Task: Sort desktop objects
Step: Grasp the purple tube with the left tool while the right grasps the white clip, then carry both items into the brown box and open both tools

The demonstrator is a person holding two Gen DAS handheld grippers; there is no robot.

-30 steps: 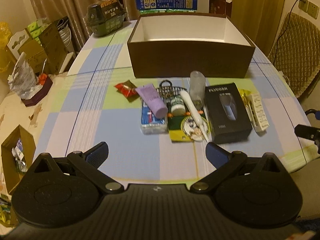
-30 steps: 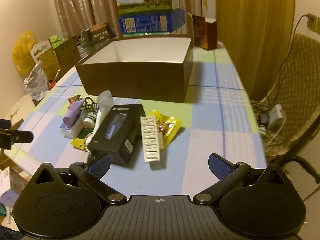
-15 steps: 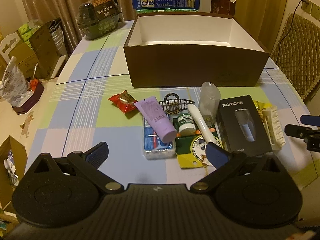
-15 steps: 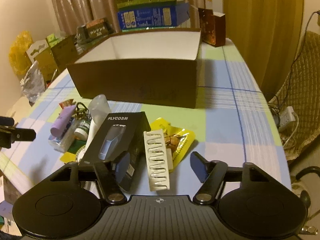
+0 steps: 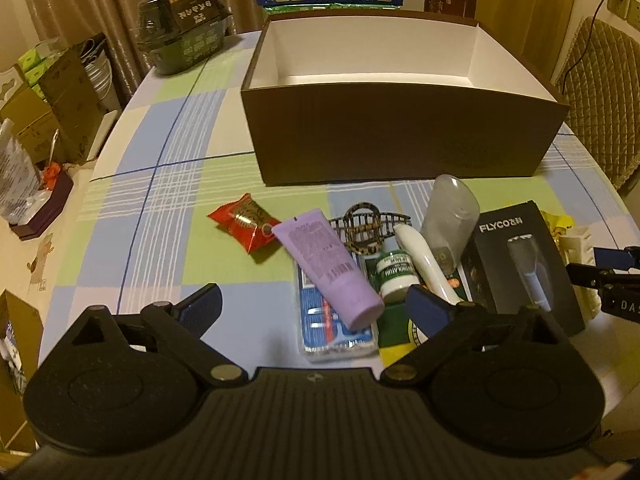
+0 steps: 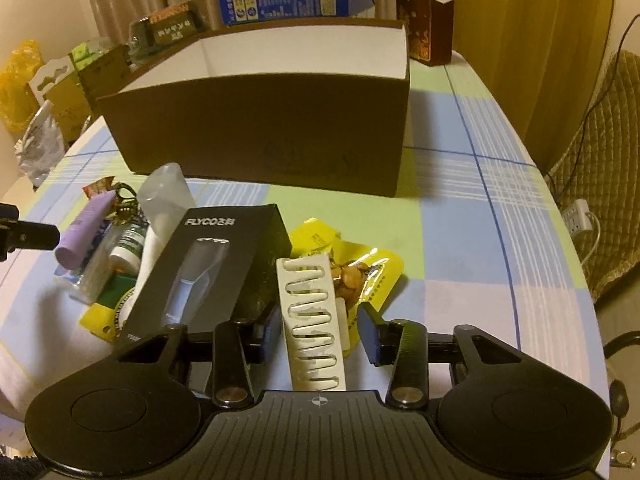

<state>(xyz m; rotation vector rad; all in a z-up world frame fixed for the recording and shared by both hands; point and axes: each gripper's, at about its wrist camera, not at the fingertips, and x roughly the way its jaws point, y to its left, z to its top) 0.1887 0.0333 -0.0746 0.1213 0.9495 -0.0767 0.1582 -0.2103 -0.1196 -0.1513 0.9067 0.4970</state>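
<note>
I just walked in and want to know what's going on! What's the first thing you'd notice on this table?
The big brown box stands open at the back of the checked table, white inside with nothing showing in it. In front of it lies a jumble of small things, with the black Flyco box and the purple tube standing out. Closest of all, the right gripper has its fingers on either side of the white slotted piece.

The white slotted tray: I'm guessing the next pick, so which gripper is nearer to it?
Right. The right gripper straddles the white slotted tray, fingers either side, not yet closed. The left gripper hovers open over the purple tube, across the pile.
</note>
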